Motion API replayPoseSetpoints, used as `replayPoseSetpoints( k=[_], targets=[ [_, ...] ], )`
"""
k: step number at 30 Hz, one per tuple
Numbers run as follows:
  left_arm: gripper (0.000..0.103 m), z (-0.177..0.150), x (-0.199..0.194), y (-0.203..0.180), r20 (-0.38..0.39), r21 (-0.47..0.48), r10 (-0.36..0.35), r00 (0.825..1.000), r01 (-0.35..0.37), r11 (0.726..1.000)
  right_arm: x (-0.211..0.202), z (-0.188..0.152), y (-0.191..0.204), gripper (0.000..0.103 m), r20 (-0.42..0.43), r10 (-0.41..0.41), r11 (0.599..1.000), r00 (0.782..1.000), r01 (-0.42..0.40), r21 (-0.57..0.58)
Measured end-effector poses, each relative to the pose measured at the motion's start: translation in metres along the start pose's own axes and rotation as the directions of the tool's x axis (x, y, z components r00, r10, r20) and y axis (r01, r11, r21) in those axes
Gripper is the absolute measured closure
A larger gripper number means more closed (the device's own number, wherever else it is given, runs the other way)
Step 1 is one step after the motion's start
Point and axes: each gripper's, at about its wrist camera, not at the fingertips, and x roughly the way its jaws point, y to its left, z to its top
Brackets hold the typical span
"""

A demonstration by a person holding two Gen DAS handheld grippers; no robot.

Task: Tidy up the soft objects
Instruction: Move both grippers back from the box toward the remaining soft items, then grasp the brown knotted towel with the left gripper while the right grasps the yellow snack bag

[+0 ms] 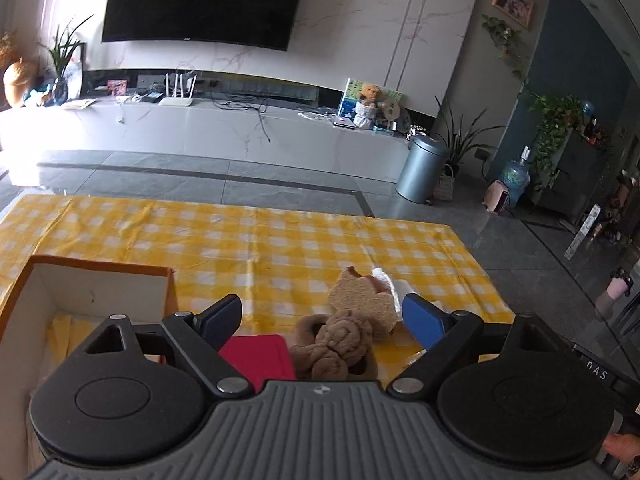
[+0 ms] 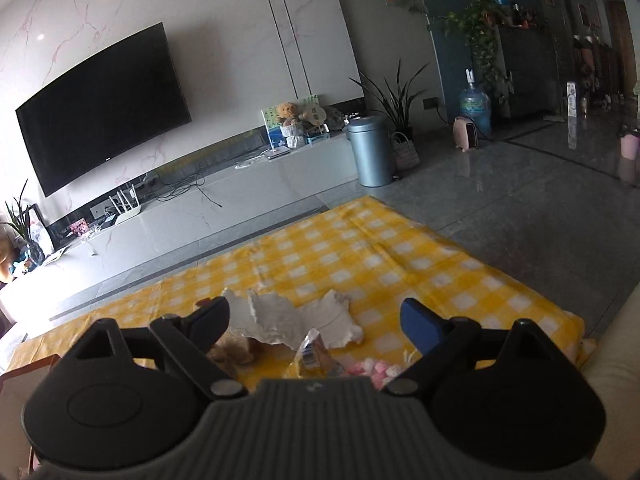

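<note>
Seeing brown plush toy (image 1: pixel 334 346) lying on yellow checked cloth (image 1: pixel 240 240) covering desk, just beside bread-shaped soft piece (image 1: pixel 362 298). Red flat item (image 1: pixel 256 354) sitting to its left, open box (image 1: pixel 100 292) further left. Left tongs (image 1: pixel 322 314) standing wide, gripping nothing. Right tongs (image 2: pixel 316 318) gaping wide too, empty, hovering over white crumpled piece (image 2: pixel 296 318), clear wrapper (image 2: pixel 314 350), pink bits (image 2: pixel 374 370).

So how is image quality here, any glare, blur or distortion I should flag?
Left wrist view: window glare blows out the left edge of the TV bench; fisheye bows the TV; checkered cloth slightly soft. Right wrist view: horizon tilted, TV curved, floor reflective, dark corner vignette.
</note>
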Motion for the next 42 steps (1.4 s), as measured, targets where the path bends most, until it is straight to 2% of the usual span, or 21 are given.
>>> replayPoseSetpoints(
  k=[4, 7, 10, 13, 16, 22, 24, 27, 32, 37, 42],
  targets=[
    [0.000, -0.022, 0.041, -0.057, -0.009, 0.153, 0.066, 0.998, -0.064, 0.986, 0.030, -0.012, -0.015, 0.012, -0.044, 0.003, 1.000, 0.999, -0.003, -0.010],
    [0.000, -0.040, 0.069, -0.089, -0.054, 0.290, 0.087, 0.995, -0.068, 0.955, 0.048, -0.021, -0.020, 0.012, -0.077, 0.017, 0.998, 0.997, -0.022, -0.067],
    [0.000, -0.054, 0.098, -0.105, -0.098, 0.354, 0.134, 0.986, -0.091, 0.931, 0.059, -0.030, -0.024, 0.012, -0.096, -0.016, 0.993, 0.995, 0.004, -0.119],
    [0.000, -0.062, 0.127, -0.109, -0.131, 0.354, 0.179, 0.975, -0.123, 0.927, 0.070, -0.035, -0.032, 0.012, -0.129, -0.045, 0.994, 0.991, 0.032, -0.101],
    [0.000, -0.068, 0.150, -0.101, -0.168, 0.321, 0.208, 0.964, -0.146, 0.936, 0.076, -0.038, -0.038, 0.012, -0.149, -0.061, 0.994, 0.987, 0.046, -0.102],
    [0.000, -0.073, 0.186, -0.089, -0.274, 0.258, 0.227, 0.935, -0.156, 0.954, 0.085, -0.042, -0.025, 0.012, -0.193, -0.051, 0.985, 0.980, 0.017, -0.173],
    [0.000, -0.075, 0.190, -0.089, -0.278, 0.268, 0.219, 0.935, -0.143, 0.953, 0.092, -0.045, -0.018, 0.012, -0.221, -0.045, 0.977, 0.974, -0.003, -0.212],
    [0.000, -0.077, 0.199, -0.090, -0.272, 0.309, 0.266, 0.925, -0.178, 0.934, 0.098, -0.048, -0.007, 0.013, -0.251, -0.026, 0.963, 0.968, -0.043, -0.265],
    [0.000, -0.081, 0.215, -0.085, -0.260, 0.350, 0.334, 0.906, -0.234, 0.907, 0.102, -0.050, -0.003, 0.013, -0.232, -0.075, 0.955, 0.970, 0.004, -0.296],
    [0.000, -0.083, 0.225, -0.077, -0.275, 0.333, 0.326, 0.905, -0.228, 0.915, 0.106, -0.050, -0.001, 0.013, -0.190, -0.122, 0.945, 0.974, 0.056, -0.323],
    [0.000, -0.087, 0.232, -0.080, -0.274, 0.359, 0.341, 0.899, -0.233, 0.904, 0.123, -0.054, 0.011, 0.013, -0.210, -0.124, 0.918, 0.970, 0.032, -0.394]
  ],
)
